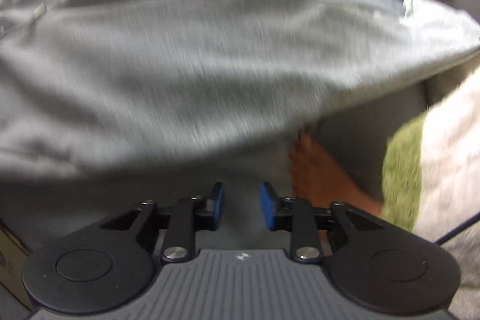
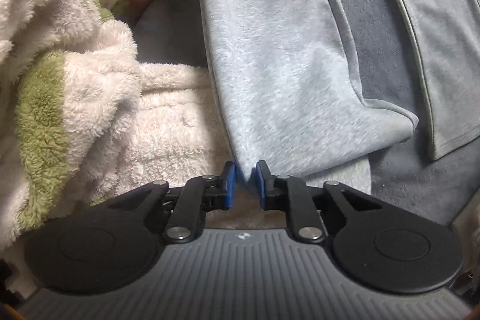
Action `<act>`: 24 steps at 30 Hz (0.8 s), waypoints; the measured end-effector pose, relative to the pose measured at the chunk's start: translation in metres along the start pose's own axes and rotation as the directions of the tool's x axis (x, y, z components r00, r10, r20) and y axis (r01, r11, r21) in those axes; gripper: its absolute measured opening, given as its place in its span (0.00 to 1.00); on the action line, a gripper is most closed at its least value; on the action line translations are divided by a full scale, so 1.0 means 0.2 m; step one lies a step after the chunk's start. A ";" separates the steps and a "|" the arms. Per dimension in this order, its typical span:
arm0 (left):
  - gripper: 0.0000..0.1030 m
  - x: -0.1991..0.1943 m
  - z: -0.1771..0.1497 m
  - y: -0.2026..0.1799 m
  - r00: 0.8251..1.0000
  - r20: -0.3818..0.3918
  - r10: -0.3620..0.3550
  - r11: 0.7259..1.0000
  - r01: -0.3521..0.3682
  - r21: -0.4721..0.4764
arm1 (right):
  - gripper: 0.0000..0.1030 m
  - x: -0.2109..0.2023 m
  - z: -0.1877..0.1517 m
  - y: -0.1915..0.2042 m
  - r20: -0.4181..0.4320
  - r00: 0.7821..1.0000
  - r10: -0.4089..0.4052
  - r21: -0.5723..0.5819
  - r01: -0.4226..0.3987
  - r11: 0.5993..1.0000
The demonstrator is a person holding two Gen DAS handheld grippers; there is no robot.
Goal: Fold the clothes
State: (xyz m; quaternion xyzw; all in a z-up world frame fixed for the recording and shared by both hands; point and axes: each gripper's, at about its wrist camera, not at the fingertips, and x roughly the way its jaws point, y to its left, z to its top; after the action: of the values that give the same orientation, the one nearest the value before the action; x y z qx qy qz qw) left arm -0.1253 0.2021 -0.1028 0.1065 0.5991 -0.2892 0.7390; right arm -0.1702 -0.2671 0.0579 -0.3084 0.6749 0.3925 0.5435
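Note:
A light grey fleece garment [image 1: 210, 65] fills most of the left wrist view, blurred, with a zip or seam line across its top. My left gripper [image 1: 242, 204] hovers just below the garment's near edge, open, with nothing between its blue pads. In the right wrist view the same grey garment [image 2: 270, 65] hangs or lies in folds. Its lowest corner dips between the fingertips of my right gripper [image 2: 246, 185]. The jaws stand a little apart and the pads do not press on the cloth.
A fluffy white-and-green garment [image 2: 90, 95] is heaped at the left of the right gripper and shows at the right edge [image 1: 420, 170] in the left view. A person's bare skin [image 1: 318, 170] lies just right of the left gripper. Underneath is a dark grey surface [image 2: 420, 185].

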 end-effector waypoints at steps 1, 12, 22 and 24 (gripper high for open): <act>0.46 -0.01 -0.01 -0.01 1.000 0.004 0.006 1.000 -0.006 -0.011 | 0.21 -0.02 -0.01 0.00 0.005 1.000 0.008 0.000 -0.008 1.000; 0.79 -0.38 -0.11 0.39 0.879 0.331 0.344 0.758 -0.052 -0.650 | 0.56 -0.29 0.29 -0.37 0.648 0.755 -0.100 0.281 -0.115 0.953; 0.86 -0.42 -0.07 1.12 0.785 0.176 0.594 0.416 -0.113 -0.902 | 0.56 0.16 0.71 -0.48 0.760 0.649 0.033 0.370 -0.474 0.799; 0.83 -0.38 -0.12 1.24 0.809 0.166 0.564 0.343 -0.047 -0.938 | 0.56 0.21 0.73 -0.46 0.766 0.642 0.034 0.387 -0.502 0.773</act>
State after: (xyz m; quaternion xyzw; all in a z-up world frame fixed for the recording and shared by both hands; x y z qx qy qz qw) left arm -0.0158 0.4388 -0.0836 -0.2675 0.4274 0.2147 0.8365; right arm -0.0297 -0.1871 -0.0168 0.1581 0.5291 0.3410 0.7608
